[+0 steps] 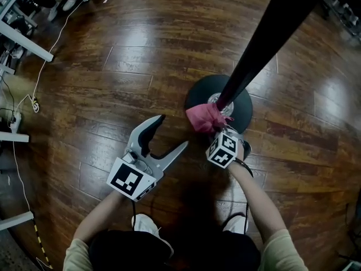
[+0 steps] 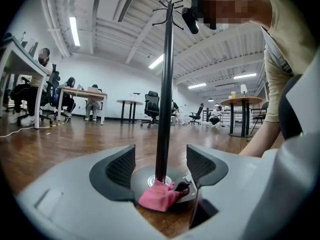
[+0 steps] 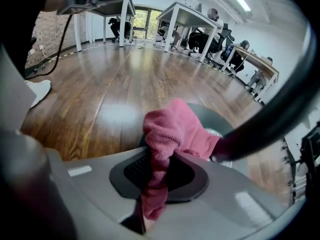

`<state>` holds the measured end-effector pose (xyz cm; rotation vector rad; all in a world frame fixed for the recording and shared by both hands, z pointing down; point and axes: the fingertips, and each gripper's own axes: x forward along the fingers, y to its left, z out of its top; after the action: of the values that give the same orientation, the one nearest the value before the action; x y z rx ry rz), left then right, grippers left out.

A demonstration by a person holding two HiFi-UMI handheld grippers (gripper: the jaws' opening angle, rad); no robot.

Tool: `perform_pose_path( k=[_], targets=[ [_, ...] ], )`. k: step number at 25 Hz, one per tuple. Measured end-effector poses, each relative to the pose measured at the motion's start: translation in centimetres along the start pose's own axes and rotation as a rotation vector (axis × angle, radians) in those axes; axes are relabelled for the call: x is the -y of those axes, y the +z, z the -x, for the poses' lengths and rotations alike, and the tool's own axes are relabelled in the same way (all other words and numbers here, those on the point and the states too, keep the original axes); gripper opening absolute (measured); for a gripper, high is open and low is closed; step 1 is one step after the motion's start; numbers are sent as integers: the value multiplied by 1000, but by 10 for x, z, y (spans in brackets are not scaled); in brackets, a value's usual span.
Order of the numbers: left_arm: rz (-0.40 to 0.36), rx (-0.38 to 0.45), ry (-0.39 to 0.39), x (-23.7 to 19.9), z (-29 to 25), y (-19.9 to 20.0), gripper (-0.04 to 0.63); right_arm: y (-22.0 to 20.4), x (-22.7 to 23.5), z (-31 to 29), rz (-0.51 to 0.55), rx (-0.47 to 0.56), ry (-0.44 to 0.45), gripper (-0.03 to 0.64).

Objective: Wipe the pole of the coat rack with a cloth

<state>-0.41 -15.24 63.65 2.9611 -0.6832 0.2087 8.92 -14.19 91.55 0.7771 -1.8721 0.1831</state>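
The coat rack's black pole rises from a round black base on the wooden floor. A pink cloth is pressed against the foot of the pole, and my right gripper is shut on it. In the right gripper view the cloth bunches between the jaws and touches the pole. My left gripper stands open to the left of the base, holding nothing. In the left gripper view the pole stands between its jaws, farther off, with the cloth at its foot.
White desk legs and cables lie at the far left. In the left gripper view, desks, office chairs and seated people fill the room behind the rack. My shoes stand near the base.
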Motion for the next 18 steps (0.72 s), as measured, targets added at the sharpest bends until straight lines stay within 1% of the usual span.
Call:
perform_pose_path(
  k=[2,4,8,13,18],
  targets=[
    [-2,-4,-15,6,-6,-1,302,-31,-5,15,-11,-6,-6,43],
    [-5,-9,-27,12,-11,-3,302,-61,-1,28,-30,-23,-23,43],
    [-6,-26,-29,16,-16,-6,304,-105,30,40,-107,-48,-67,43],
    [2,-38,-27,18,-16,-11,302,-120,70,39,-230,-16,-99,50],
    [10,-51,-22,16,-12,-15,302,-129,120,30,-244,-38,-164,50]
  ],
)
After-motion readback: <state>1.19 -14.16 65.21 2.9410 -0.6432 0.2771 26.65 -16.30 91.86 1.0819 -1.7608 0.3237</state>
